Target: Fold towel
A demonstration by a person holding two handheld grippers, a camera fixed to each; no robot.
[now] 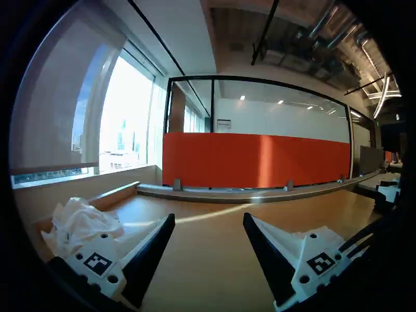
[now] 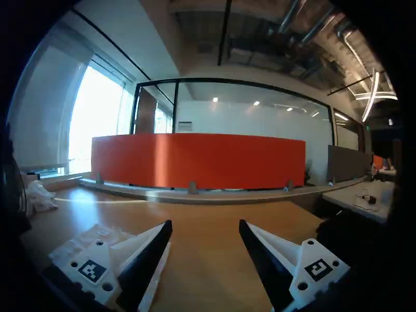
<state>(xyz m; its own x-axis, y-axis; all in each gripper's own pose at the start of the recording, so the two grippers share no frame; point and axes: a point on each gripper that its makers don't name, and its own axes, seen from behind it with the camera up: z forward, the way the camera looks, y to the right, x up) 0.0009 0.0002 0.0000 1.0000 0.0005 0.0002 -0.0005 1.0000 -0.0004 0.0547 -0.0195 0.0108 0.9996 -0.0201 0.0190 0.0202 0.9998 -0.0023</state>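
Observation:
A crumpled white towel [image 1: 78, 221] lies in a heap at the left end of the wooden table [image 1: 218, 244], just left of and behind my left gripper's left finger. My left gripper [image 1: 209, 221] is open above the tabletop with nothing between its black-tipped fingers. In the right gripper view the same white heap [image 2: 39, 196] sits far off at the left edge. My right gripper [image 2: 205, 226] is open too, low over the bare wood [image 2: 208, 260], holding nothing.
An orange divider panel [image 1: 255, 160] runs along the table's far edge on a grey rail. Windows line the left wall [image 1: 119, 130]. A raised wooden lip [image 1: 112, 196] borders the table's left end. Another desk with small items [image 2: 364, 197] stands at the right.

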